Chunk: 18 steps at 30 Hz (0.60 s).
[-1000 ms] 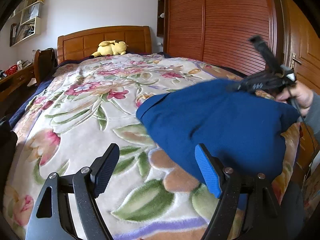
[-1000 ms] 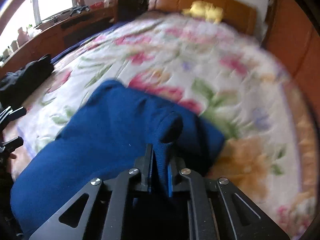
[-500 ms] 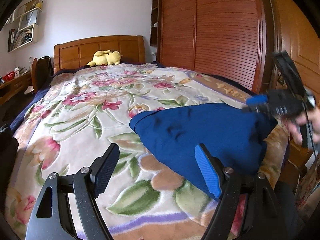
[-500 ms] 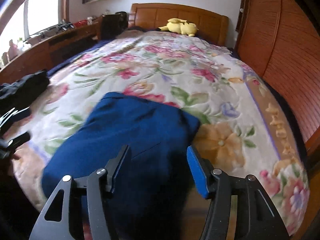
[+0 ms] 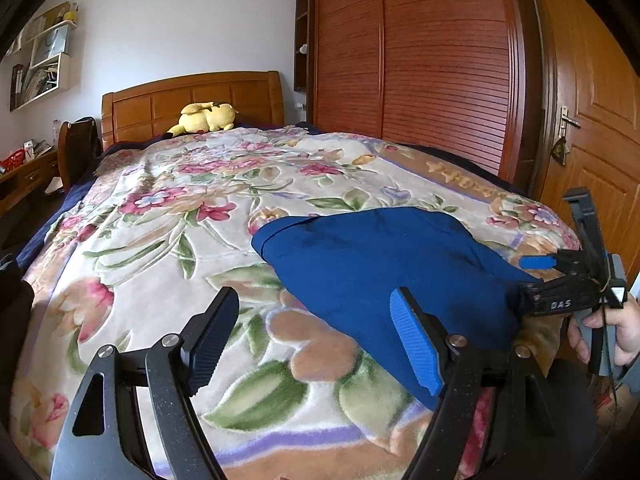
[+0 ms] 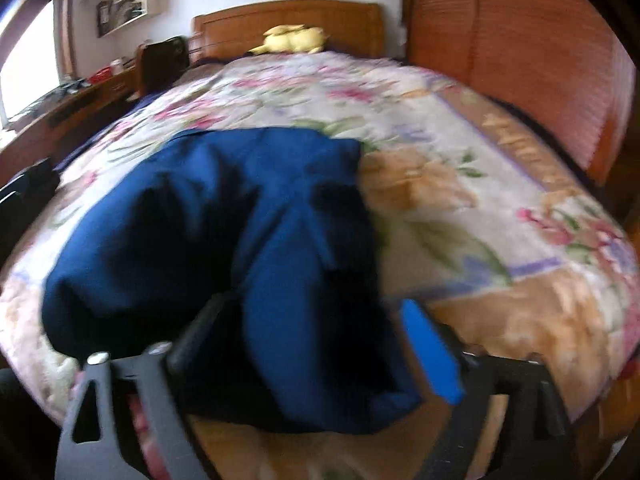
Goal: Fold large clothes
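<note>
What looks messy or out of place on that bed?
The blue garment lies in a lumpy, rumpled heap near the foot of the floral blanket, not a flat fold. Otherwise nothing stands out; the yellow plush toy rests tidily by the headboard.

Left claw (image 5: 314, 336) sits low in its own view, tilted down, jaws spread wide, one black pad (image 5: 212, 334) on the left and one blue pad (image 5: 416, 346) on the right, and nothing is pinched between them. Over at the right edge of that view, the right claw (image 5: 534, 280) points in sideways, a bare hand (image 5: 612, 330) wrapped around its handle, fingers curled on the grip. In its own view the right claw (image 6: 316, 344) is blurred, so the detail is soft, but its jaws have just been opening and now stand wide, with blue cloth between the pads and apparently not pinched.
</note>
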Motion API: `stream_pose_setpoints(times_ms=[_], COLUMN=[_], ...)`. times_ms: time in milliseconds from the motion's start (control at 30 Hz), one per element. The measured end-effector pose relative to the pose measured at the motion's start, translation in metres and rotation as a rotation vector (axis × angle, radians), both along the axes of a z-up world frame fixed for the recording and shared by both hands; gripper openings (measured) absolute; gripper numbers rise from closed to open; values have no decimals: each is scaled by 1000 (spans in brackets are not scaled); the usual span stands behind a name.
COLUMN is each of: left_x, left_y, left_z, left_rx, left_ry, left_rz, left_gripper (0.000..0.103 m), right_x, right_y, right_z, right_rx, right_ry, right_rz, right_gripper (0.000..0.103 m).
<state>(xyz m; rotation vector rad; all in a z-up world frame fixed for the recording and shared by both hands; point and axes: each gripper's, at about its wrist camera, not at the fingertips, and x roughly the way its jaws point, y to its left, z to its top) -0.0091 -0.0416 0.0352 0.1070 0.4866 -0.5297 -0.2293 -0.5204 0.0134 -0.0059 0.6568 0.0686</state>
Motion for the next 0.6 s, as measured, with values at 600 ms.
stream_pose_setpoints(times_ms=[600], left_x=[143], left_y=[-44], left_z=[-43], left_rx=[71], left_ry=[230], left_rz=[37], left_gripper=[79], right_x=[45], right_y=[-17], right_z=[-28], right_rx=[361], right_ry=[185], right_rz=[185], right_gripper=[70])
